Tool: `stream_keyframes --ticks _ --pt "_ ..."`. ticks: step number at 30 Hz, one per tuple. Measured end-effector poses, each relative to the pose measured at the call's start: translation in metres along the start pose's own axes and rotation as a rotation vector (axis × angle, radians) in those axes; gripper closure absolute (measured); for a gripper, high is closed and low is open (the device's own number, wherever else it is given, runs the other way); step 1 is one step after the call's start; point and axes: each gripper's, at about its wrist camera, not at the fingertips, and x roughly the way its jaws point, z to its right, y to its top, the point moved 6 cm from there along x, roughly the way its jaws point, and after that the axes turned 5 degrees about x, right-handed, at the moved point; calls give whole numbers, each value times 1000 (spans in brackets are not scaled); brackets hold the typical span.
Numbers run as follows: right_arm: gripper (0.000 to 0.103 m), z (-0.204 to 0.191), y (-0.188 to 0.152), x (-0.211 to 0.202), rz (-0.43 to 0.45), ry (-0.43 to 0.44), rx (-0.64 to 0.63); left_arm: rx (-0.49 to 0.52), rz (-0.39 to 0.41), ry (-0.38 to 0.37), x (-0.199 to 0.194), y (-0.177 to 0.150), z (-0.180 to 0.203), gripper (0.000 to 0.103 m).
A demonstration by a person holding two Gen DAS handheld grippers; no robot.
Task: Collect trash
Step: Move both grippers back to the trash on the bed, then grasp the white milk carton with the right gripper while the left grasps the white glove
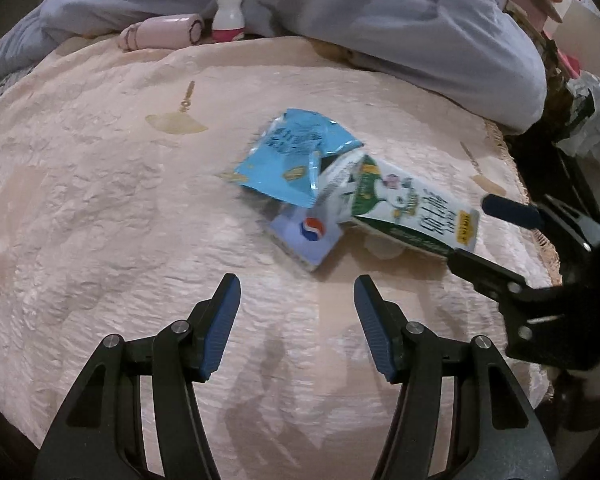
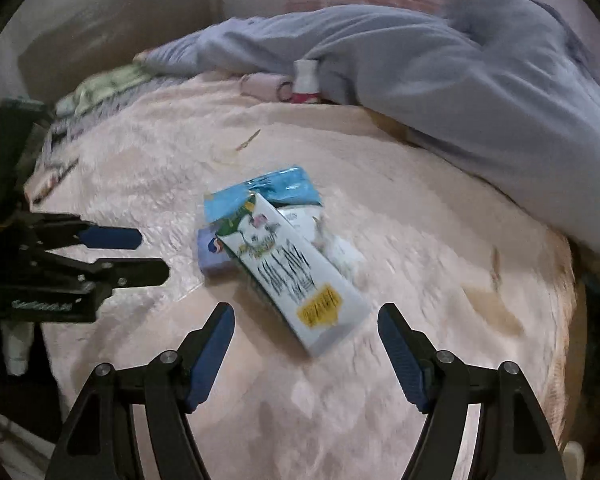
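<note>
Both empty: right gripper (image 2: 306, 354) gapes before milk carton (image 2: 292, 280), should straddle it squarely; left gripper (image 1: 297, 328) half-open nearby.

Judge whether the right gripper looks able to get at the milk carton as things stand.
Probably yes. The right gripper stands open and empty, with the milk carton lying just ahead on the pink bedspread. Nothing lies between them, and the left gripper sits off to one side.

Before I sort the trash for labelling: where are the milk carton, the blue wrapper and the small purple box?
milk carton (image 2: 296, 280): right wrist view, printed front face.
blue wrapper (image 1: 288, 160): left wrist view, middle.
purple box (image 1: 306, 240): left wrist view, top face.
</note>
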Motion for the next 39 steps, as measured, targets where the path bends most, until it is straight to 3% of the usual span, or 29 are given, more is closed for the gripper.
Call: stream_keyframes --ticks 6,12,14,16,20,28,38,39 --pt "31 -12 17 38 -57 -8 -85 -4 -7 3 7 5 -9 45" --pt "31 -9 13 56 -96 -4 -78 2 -11 -10 13 8 -6 45" --pt "37 -9 11 53 -82 -3 -66 6 -12 -15 14 9 -3 45" --pt "44 -6 8 46 -64 6 -37 8 -9 -24 14 11 1 45" --pt "45 16 -4 26 -54 -6 76 17 2 -58 15 16 13 45" --pt "48 82 -61 -19 -79 -93 341 73 -1 -130 33 29 56 45" --pt "48 96 -63 -18 -79 -140 375 110 -29 -161 77 55 91 46" --pt "48 96 -62 -14 -81 -141 375 104 -33 -172 82 57 93 53"
